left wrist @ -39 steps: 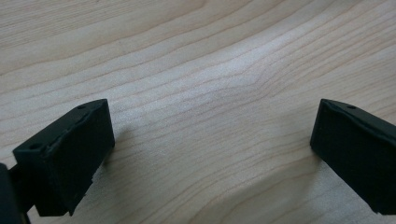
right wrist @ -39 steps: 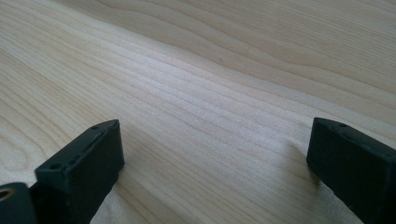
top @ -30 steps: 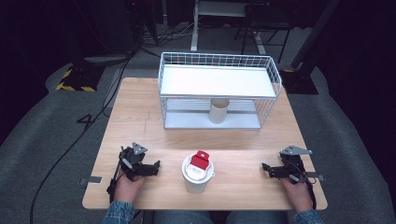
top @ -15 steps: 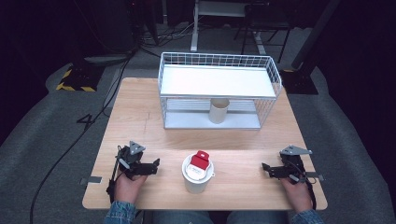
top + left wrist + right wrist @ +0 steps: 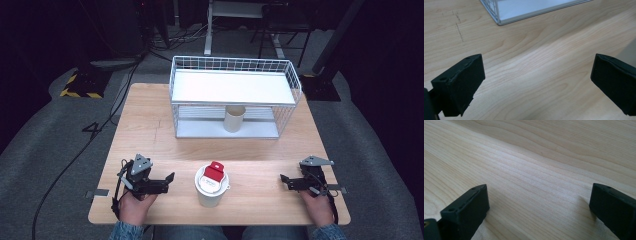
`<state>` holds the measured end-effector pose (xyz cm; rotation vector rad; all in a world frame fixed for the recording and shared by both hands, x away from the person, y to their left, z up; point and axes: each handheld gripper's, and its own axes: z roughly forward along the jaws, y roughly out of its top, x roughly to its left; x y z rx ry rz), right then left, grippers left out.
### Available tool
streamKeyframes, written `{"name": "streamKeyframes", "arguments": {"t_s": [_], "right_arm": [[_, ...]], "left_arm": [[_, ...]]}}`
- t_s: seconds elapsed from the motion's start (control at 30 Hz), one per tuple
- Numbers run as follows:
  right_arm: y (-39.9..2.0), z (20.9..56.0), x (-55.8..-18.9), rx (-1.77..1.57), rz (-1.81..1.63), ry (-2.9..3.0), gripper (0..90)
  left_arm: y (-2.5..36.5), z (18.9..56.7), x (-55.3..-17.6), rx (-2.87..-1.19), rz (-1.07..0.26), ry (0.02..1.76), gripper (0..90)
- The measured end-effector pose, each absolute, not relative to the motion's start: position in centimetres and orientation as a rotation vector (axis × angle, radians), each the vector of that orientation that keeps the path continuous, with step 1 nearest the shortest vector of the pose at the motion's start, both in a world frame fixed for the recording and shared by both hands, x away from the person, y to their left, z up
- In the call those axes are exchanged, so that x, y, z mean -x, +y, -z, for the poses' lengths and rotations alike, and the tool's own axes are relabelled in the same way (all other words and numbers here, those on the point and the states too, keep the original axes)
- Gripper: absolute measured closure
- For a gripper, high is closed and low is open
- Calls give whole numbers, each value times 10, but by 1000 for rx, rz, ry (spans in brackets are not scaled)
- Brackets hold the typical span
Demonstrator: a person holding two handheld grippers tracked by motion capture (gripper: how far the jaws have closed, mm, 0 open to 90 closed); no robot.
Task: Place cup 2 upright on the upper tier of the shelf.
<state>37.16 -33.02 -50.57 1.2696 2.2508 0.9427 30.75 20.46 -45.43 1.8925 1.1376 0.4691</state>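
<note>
A white lidded cup (image 5: pixel 211 189) with a red piece (image 5: pixel 213 171) on its lid stands near the table's front edge, at the centre. My left gripper (image 5: pixel 167 182) rests on the table to the cup's left, pointing toward it, open and holding nothing. In the left gripper view its jaws (image 5: pixel 536 82) stand wide apart over bare wood. My right gripper (image 5: pixel 285 182) lies to the cup's right, also open and apart from the cup; in the right gripper view (image 5: pixel 539 207) there is wood grain between its jaws. A beige cup (image 5: pixel 234 118) stands under the rack's shelf.
A white wire rack (image 5: pixel 235 85) with a flat white shelf occupies the back half of the wooden table (image 5: pixel 150 130); its base corner (image 5: pixel 499 22) appears in the left gripper view. Dark floor with cables surrounds the table.
The left gripper has shifted very slightly on the table. The right gripper and both cups have stayed in place.
</note>
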Motion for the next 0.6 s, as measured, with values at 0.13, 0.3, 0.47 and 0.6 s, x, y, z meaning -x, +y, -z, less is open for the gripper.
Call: {"name": "streamKeyframes", "arguments": {"t_s": [0.13,0.3,0.47,0.6], "right_arm": [[-330,506,-372,-1270,-942,2251,25],[-330,506,-372,-1270,-943,2251,25],[-330,506,-372,-1270,-942,2251,25],[-330,506,-372,-1270,-943,2251,25]], "left_arm": [[201,447,-294,-1885,-463,1098,0],[193,438,-279,-1889,-449,1044,0],[185,432,-269,-1890,-439,994,0],[179,427,-265,-1898,-412,944,0]]}}
